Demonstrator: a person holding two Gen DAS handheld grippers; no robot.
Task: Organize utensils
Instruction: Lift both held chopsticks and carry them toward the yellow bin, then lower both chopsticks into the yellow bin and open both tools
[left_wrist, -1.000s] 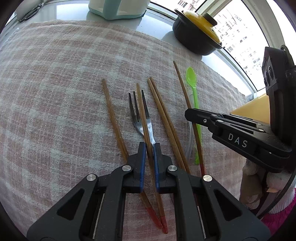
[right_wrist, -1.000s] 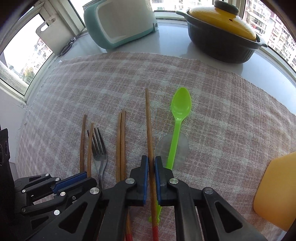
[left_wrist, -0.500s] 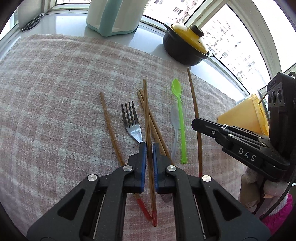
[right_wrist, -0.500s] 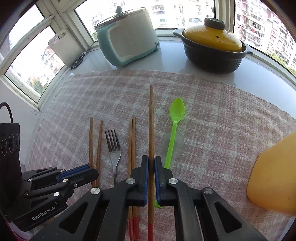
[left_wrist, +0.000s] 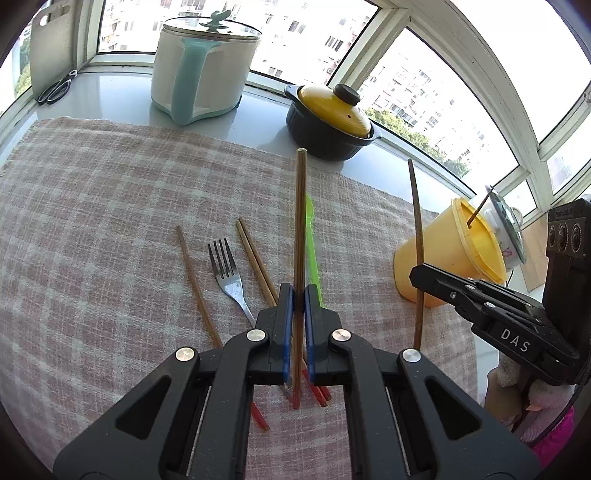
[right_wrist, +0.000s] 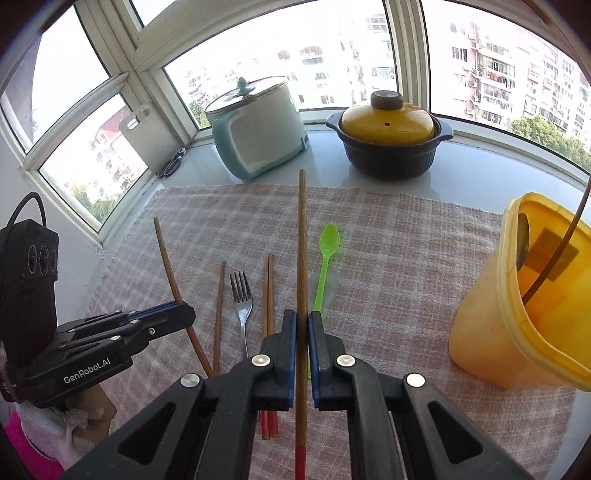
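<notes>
Each claw held one wooden chopstick, lifted off the cloth. The left claw (left_wrist: 298, 295) was closed tight on a chopstick (left_wrist: 300, 236) that ran straight out between its blue pads (left_wrist: 287, 325), with its red end near the camera. The right claw (right_wrist: 302, 325) was closed the same way on another chopstick (right_wrist: 302, 240). In the left camera's view the right claw (left_wrist: 419, 273) showed from the side, with its chopstick (left_wrist: 416, 229) standing almost upright beside the yellow cup.

The other things lay flat on the checked cloth (right_wrist: 406, 258) that covered the surface. From the left side they went: a single chopstick (right_wrist: 218, 314), a metal fork (right_wrist: 242, 299), a pair of chopsticks (right_wrist: 268, 295) lying touching each other, and a green plastic spoon (right_wrist: 325, 258). A clear spoon (right_wrist: 332, 284) lay partly under the green one. All pointed toward the far edge.

The yellow cup (right_wrist: 517, 314) stood near the right edge of the cloth. One thin stick (right_wrist: 554, 258) leaned inside it.

Past the cloth, along the far edge by the window, stood a white and teal pot (right_wrist: 258, 129) with a glass lid and a dark pot with a yellow lid (right_wrist: 388, 136). A cutting board (right_wrist: 147, 140) leaned in the far left corner, with scissors (right_wrist: 173, 162) lying just beside it.
</notes>
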